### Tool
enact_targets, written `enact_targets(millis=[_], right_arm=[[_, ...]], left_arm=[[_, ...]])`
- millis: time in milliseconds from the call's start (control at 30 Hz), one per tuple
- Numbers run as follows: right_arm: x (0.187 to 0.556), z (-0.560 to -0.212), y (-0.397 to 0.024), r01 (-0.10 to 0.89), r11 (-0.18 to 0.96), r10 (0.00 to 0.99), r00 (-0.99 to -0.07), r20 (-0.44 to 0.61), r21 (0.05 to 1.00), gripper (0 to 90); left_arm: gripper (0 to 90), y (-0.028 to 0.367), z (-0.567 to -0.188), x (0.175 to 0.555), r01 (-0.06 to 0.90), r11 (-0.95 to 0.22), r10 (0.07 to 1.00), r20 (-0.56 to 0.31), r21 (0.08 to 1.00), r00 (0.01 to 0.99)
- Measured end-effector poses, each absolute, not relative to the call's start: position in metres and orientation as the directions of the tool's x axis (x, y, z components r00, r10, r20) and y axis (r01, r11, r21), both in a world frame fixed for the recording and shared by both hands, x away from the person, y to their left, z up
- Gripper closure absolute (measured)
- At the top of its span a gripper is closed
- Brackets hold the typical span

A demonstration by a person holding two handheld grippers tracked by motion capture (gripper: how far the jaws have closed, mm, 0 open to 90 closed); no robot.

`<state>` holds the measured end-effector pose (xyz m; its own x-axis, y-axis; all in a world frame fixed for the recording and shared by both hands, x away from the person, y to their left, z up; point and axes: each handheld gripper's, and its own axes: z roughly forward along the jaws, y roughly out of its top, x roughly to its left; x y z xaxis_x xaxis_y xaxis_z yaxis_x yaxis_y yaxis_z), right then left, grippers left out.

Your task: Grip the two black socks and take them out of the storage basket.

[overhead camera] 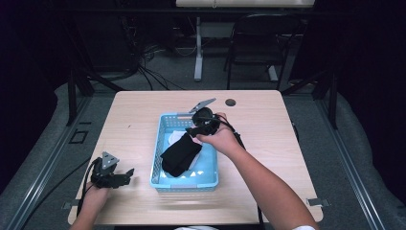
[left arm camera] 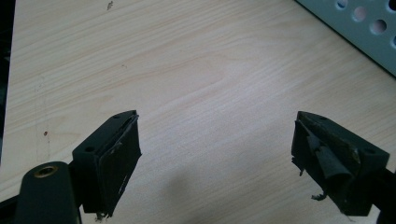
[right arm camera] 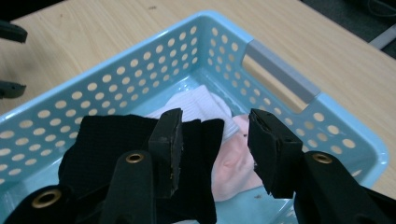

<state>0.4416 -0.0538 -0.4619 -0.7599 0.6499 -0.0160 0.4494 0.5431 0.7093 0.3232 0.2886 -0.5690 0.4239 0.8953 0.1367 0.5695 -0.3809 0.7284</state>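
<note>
right gripper (overhead camera: 194, 130) | angled down into basket (overhead camera: 160, 158) | jaws apart

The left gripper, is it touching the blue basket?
Apart. The high view shows the left gripper short of the blue basket, bare table between.

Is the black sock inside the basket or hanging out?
Inside: the black sock lies within the blue basket, over the white and pink cloths.

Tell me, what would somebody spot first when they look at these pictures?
First comes the bright blue basket in the middle of the table, with a black cloth draped over white and pink cloths inside it. The right claw hangs open just above that black cloth. The left claw sits open over bare wood near the table's front left corner.
</note>
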Motion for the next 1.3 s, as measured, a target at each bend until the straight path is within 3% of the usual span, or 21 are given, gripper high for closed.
enact_targets(millis=[400,1100,1300], right_arm=[[0.446,-0.486,-0.046,0.503,0.593,0.645,-0.764,0.004,0.629,63.2],[0.455,-0.516,-0.038,0.622,0.594,0.691,-0.719,0.073,0.51,59.3],[0.454,-0.517,-0.038,0.636,0.597,0.69,-0.718,0.092,0.489,77.6]], left_arm=[[15.5,0.288,-0.569,0.323,0.567,-0.382,0.895,0.138,0.729,0.425],[15.5,0.288,-0.569,0.323,0.567,-0.379,0.896,0.136,0.731,0.423],[15.5,0.288,-0.569,0.323,0.568,-0.378,0.896,0.135,0.731,0.422]])
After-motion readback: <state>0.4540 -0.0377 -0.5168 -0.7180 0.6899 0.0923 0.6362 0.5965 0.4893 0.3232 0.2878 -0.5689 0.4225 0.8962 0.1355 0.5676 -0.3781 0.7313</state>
